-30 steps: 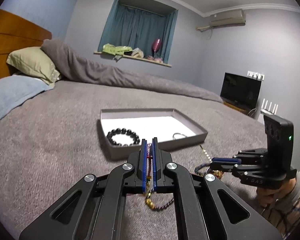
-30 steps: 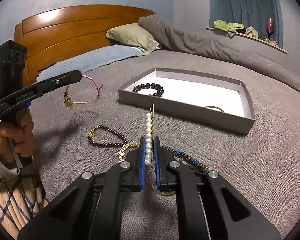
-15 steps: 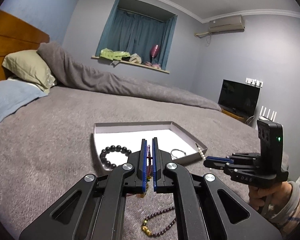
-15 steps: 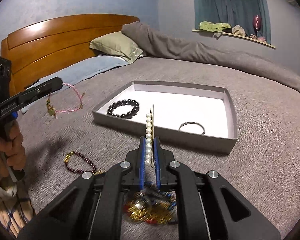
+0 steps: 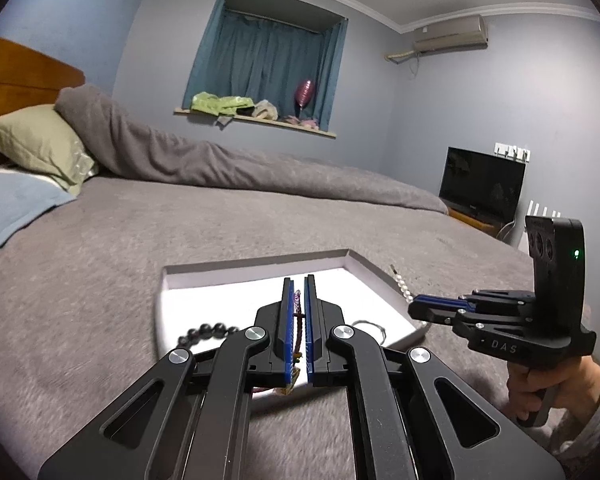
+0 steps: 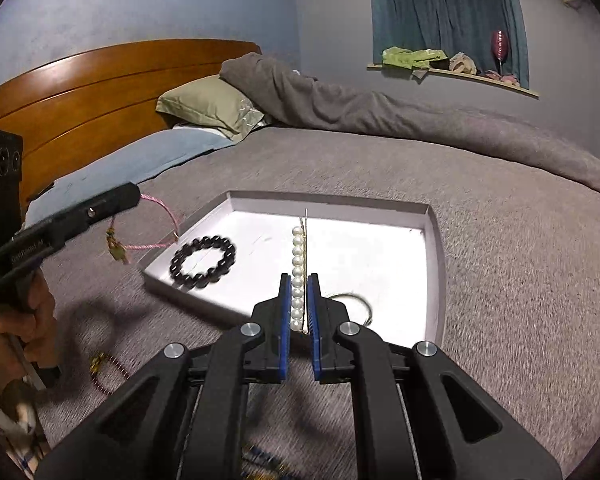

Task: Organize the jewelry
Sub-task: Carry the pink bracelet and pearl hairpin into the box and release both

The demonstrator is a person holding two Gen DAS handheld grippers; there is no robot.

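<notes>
With the left gripper (image 5: pixel 297 300) clamping a pink cord bracelet (image 6: pixel 156 224) and the right gripper (image 6: pixel 299 300) a pearl strand (image 6: pixel 297 276), each should reach over the tray (image 6: pixel 434 280) at twelve o'clock before its jaws part.

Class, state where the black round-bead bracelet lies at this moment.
In the right wrist view, the black round-bead bracelet lies flat in the near-left corner of the shallow grey box with a white floor, left of the white pearl strand held over the box.
</notes>
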